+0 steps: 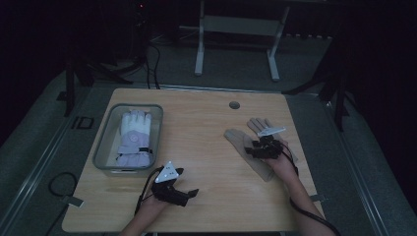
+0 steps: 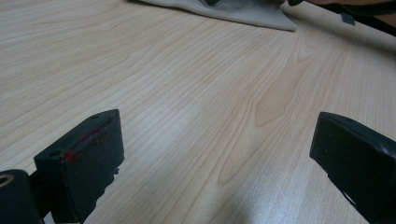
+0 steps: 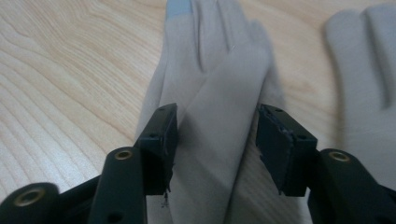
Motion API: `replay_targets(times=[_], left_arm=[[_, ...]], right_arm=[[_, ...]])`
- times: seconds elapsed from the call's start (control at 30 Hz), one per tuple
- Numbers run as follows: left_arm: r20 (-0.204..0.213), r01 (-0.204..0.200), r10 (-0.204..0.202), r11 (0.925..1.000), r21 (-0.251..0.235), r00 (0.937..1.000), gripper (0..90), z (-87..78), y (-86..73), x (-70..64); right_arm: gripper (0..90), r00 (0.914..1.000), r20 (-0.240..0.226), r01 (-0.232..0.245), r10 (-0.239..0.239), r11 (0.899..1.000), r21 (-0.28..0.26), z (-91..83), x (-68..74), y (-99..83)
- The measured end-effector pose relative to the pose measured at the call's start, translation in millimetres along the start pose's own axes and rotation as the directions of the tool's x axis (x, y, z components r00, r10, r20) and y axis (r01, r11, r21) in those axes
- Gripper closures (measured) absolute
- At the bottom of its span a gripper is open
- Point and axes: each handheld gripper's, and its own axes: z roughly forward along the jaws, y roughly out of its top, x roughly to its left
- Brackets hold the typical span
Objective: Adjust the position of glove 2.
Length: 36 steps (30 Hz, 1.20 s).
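A beige glove [image 1: 240,141] lies flat on the right half of the wooden table [image 1: 206,147], with a second beige glove [image 1: 256,124] just beyond it. My right gripper [image 1: 255,147] rests low over the first beige glove [image 3: 215,107], open, one jaw on each side of a folded strip of its fabric. The second beige glove [image 3: 369,70] lies to the right of the jaws. My left gripper [image 1: 188,182] sits open near the table's front, left of centre, with nothing between its jaws [image 2: 217,154]. The edge of a beige glove [image 2: 243,11] shows far ahead of it.
A clear plastic bin [image 1: 105,142] stands at the table's left and holds a white and lavender padded glove [image 1: 135,132]. A round cable hole [image 1: 234,104] sits near the far edge. Metal frame legs [image 1: 199,49] stand on the floor behind the table.
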Motion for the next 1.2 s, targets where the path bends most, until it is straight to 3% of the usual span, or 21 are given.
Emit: replay_targets(times=[0.1, 0.2, 0.27, 0.43, 0.6, 0.73, 0.8, 0.9, 0.97, 1.1, 1.2], left_arm=[[0.002, 0.002, -0.002, 1.0, 0.001, 1.0, 2.9, 0.4, -0.2, -0.1], [0.003, 0.002, -0.002, 1.0, 0.002, 1.0, 2.9, 0.6, -0.2, -0.1], [0.002, 0.001, -0.001, 1.0, 0.004, 1.0, 2.9, 0.8, -0.4, -0.1], [-0.003, -0.006, 0.006, 1.0, 0.007, 1.0, 2.9, 0.7, 0.1, -0.7], [-0.007, -0.006, 0.006, 1.0, 0.005, 1.0, 2.9, 0.3, 0.7, -0.9], [-0.007, -0.009, 0.009, 1.0, 0.003, 0.9999, 2.9, -0.2, 1.2, -1.5], [-0.006, -0.012, 0.012, 0.9999, -0.001, 0.9999, 2.9, -0.5, 1.3, -1.7], [-0.012, -0.02, 0.019, 0.9998, -0.007, 0.9997, 2.9, -1.1, 1.5, -2.7], [-0.011, -0.021, 0.021, 0.9997, -0.01, 0.9997, 2.9, -1.8, 1.5, -3.0], [-0.008, -0.026, 0.026, 0.9996, -0.011, 0.9996, 2.9, -2.1, 1.5, -2.7], [-0.008, -0.027, 0.027, 0.9995, -0.017, 0.9996, 2.9, -2.9, 1.7, -2.6]], right_arm=[[51.0, 0.9998, -0.014, -0.015, 0.015, 0.999, -0.033, 1.3, 0.0, -5.0], [62.1, 0.9989, -0.02, -0.043, 0.043, 0.998, -0.04, 0.1, 2.0, -7.4], [74.6, 0.9989, -0.005, -0.047, 0.047, 0.998, -0.03, -1.1, 6.0, -7.5], [80.1, 0.9948, 0.06, -0.081, 0.082, 0.996, -0.027, -3.6, 25.3, -4.2], [80.3, 0.9837, 0.054, -0.166, 0.172, 0.981, -0.102, -17.4, 49.8, 9.0], [80.3, 0.9723, 0.028, -0.225, 0.232, 0.96, -0.165, -28.5, 71.5, 26.1], [80.3, 0.9602, 0.045, -0.262, 0.276, 0.945, -0.195, -31.9, 83.4, 34.2], [80.2, 0.9323, 0.087, -0.321, 0.351, 0.915, -0.245, -30.2, 100.1, 44.4], [80.1, 0.9192, 0.125, -0.332, 0.374, 0.905, -0.264, -22.9, 110.2, 51.0], [80.0, 0.8786, 0.168, -0.394, 0.447, 0.877, -0.275, 2.0, 121.0, 59.8], [80.0, 0.8612, 0.212, -0.408, 0.462, 0.877, -0.253, 25.1, 125.3, 60.8]])
